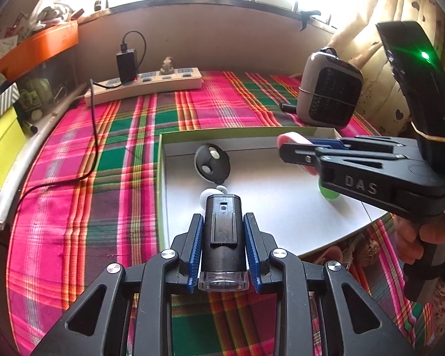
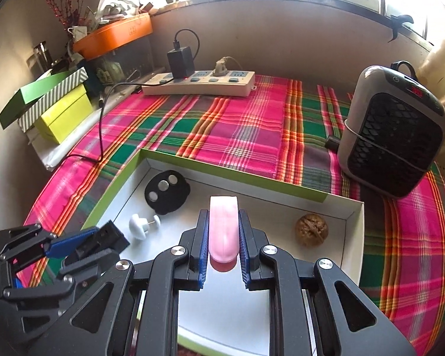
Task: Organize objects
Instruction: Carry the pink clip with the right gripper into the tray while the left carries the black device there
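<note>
My left gripper (image 1: 223, 222) is shut on a black cylindrical light (image 1: 223, 231) with a clear lens toward the camera, held over the near left part of a shallow white box (image 1: 281, 201) with a green rim. My right gripper (image 2: 223, 222) is shut on a pink oblong piece (image 2: 224, 228) above the same box (image 2: 281, 204). In the left wrist view the right gripper (image 1: 293, 148) comes in from the right with the pink piece (image 1: 290, 139). Inside the box lie a black round disc (image 2: 166, 192), a white knob (image 2: 141, 225) and a walnut (image 2: 311, 229). A green item (image 1: 327, 192) peeks from under the right gripper.
A plaid cloth (image 2: 237, 136) covers the table. At the back stands a power strip (image 2: 198, 84) with a black charger (image 2: 180, 60) and cable. A grey heater (image 2: 391, 130) stands at the right. Stacked boxes (image 2: 56, 109) and an orange tray (image 2: 112, 37) crowd the left edge.
</note>
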`<act>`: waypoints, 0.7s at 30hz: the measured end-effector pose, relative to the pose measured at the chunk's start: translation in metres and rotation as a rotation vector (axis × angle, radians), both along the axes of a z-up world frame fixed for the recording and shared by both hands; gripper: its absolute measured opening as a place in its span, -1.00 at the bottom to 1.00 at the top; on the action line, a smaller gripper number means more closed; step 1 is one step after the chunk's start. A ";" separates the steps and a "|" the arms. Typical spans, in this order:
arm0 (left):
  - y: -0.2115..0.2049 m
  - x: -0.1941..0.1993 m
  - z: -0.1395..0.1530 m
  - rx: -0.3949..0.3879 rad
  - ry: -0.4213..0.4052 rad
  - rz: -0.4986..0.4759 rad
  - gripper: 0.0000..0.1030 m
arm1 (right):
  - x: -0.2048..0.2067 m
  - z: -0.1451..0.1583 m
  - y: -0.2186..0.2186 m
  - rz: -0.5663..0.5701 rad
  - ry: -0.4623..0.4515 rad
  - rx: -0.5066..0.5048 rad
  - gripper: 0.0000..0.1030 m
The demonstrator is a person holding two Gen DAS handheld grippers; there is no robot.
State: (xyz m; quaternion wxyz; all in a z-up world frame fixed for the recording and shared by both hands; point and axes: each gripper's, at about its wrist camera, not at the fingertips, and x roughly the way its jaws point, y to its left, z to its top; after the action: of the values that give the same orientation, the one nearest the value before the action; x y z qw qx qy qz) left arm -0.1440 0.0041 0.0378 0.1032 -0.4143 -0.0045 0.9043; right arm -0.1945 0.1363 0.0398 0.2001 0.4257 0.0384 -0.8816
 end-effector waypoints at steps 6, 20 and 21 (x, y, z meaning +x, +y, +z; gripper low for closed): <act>0.006 -0.006 -0.007 -0.002 -0.013 -0.015 -0.51 | -0.007 -0.004 -0.002 0.000 -0.011 0.008 -0.64; 0.003 -0.018 -0.018 -0.013 -0.037 0.010 -0.51 | -0.021 -0.013 -0.016 0.040 -0.041 0.028 -0.64; 0.002 -0.018 -0.018 -0.014 -0.034 0.009 -0.51 | -0.022 -0.014 -0.017 0.040 -0.046 0.028 -0.64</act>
State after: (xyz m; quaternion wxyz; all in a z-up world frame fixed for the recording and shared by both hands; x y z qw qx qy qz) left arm -0.1624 0.0065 0.0197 0.0962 -0.4302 -0.0015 0.8976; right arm -0.2167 0.1191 0.0258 0.2126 0.4478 0.0548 -0.8668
